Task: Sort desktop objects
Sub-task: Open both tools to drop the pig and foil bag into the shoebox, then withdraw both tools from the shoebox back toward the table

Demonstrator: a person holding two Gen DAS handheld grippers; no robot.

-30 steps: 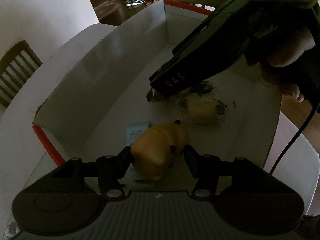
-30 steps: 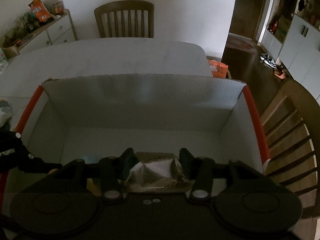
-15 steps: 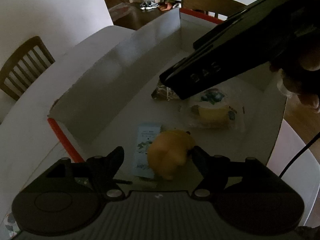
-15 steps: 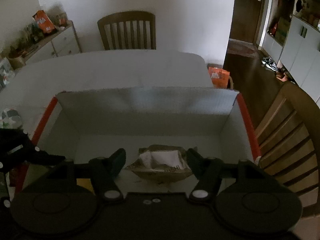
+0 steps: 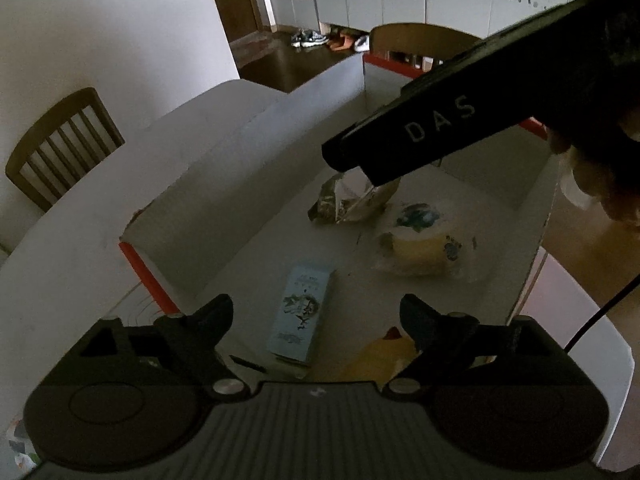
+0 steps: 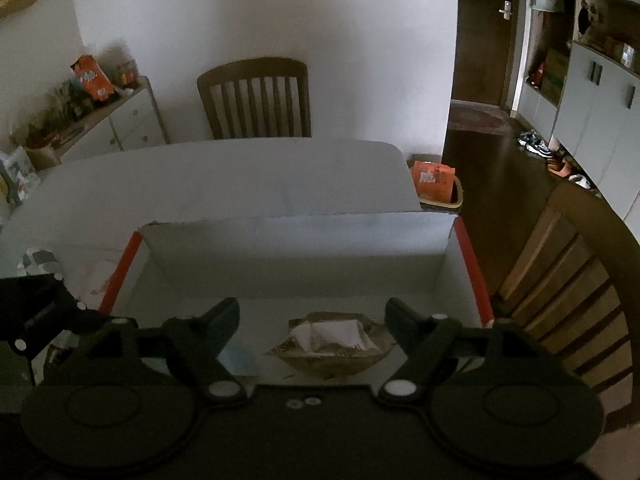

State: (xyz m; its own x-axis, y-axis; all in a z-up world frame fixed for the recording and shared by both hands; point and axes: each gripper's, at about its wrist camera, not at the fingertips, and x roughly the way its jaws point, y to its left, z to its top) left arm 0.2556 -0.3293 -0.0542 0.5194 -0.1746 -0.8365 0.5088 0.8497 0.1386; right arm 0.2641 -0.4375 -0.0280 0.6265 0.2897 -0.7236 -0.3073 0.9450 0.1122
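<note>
Box: white cardboard box with red edges [image 5: 256, 184], on white tabletop [image 5: 80, 248].
Left hand-held gripper [image 5: 316, 320]: jaws opening, empty.
Contents: pale blue carton [image 5: 302, 316]; yellow plush toy [image 5: 380, 358]; crumpled wrapper [image 6: 332, 344].
Right hand-held gripper [image 6: 312, 316]: jaws opening, empty, above wrapper.

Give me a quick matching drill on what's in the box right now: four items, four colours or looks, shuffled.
Items:
1. carton
2. toy
3. snack bag
4. box edge strip

Looks:
A. red-orange
B. crumpled, brownish with a white patch
C. yellow
D. pale blue with dark print

Pairs: 1-D, 2-C, 3-B, 4-A
</note>
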